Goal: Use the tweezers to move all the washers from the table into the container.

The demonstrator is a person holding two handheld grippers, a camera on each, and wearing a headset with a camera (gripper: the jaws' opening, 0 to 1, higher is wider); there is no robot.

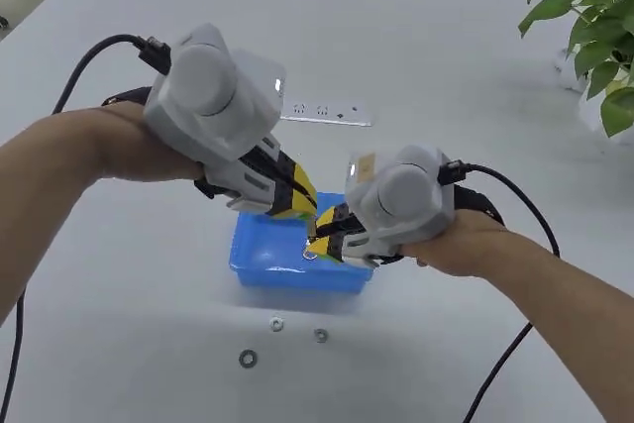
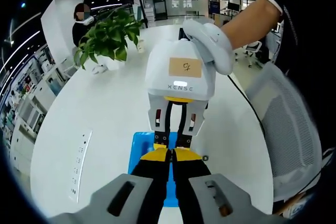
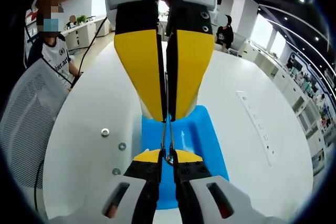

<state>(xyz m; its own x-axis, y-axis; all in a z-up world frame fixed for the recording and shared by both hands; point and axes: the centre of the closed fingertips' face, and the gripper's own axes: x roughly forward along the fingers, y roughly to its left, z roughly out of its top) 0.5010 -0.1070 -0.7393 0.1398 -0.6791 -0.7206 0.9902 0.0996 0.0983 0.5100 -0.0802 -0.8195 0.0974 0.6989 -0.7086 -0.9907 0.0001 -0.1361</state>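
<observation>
The blue container (image 1: 260, 253) sits on the white table. My left gripper (image 1: 302, 207) hangs above it, shut on the thin metal tweezers (image 3: 166, 135). My right gripper (image 1: 322, 238) faces it nose to nose, its jaws shut on the tweezers' lower end. A small washer (image 1: 310, 255) hangs at the tweezer tips over the container (image 3: 197, 140); the same washer (image 3: 169, 158) sits right at my right gripper (image 3: 167, 156). Three loose washers (image 1: 276, 323) (image 1: 320, 336) (image 1: 248, 358) lie on the table in front of the container.
A white power strip (image 1: 327, 113) lies flat behind the container. A potted plant (image 1: 594, 37) stands at the far right. Cables trail from both grippers. A mesh chair (image 2: 294, 129) and people stand beyond the table.
</observation>
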